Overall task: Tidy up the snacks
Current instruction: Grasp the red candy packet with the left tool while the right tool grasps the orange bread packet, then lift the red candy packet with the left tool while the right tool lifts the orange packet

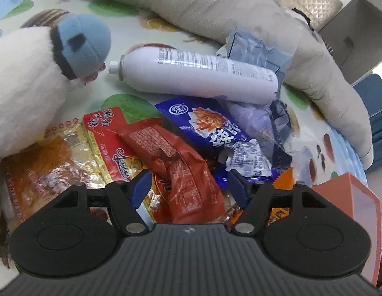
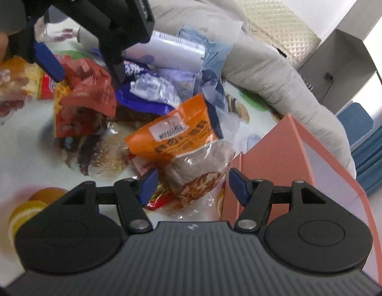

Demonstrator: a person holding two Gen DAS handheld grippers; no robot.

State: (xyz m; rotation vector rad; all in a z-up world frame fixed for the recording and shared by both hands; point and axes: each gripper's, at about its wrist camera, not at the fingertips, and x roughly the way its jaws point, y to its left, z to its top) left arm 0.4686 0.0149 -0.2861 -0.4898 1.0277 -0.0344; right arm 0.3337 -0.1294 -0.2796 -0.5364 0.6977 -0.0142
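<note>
A heap of snack packets lies on a fruit-print tablecloth (image 1: 131, 32). My left gripper (image 1: 189, 187) hangs open just over a crumpled red packet (image 1: 176, 162), and its pads stand clear of the packet. Beside it are a blue packet (image 1: 205, 123) and a red-and-gold packet (image 1: 67, 153). My right gripper (image 2: 193, 186) is open above a clear bag with an orange top (image 2: 181, 133) that holds brown snacks. The right wrist view also shows the left gripper (image 2: 83, 71) at the upper left, over the red packet (image 2: 89, 88).
A white spray can (image 1: 198, 74) lies across the back of the heap. A white plush toy with a blue cap (image 1: 30, 86) sits at the left. A grey cushion (image 1: 240, 12) curves round the back and right. A salmon-pink open box (image 2: 297, 162) stands at the right.
</note>
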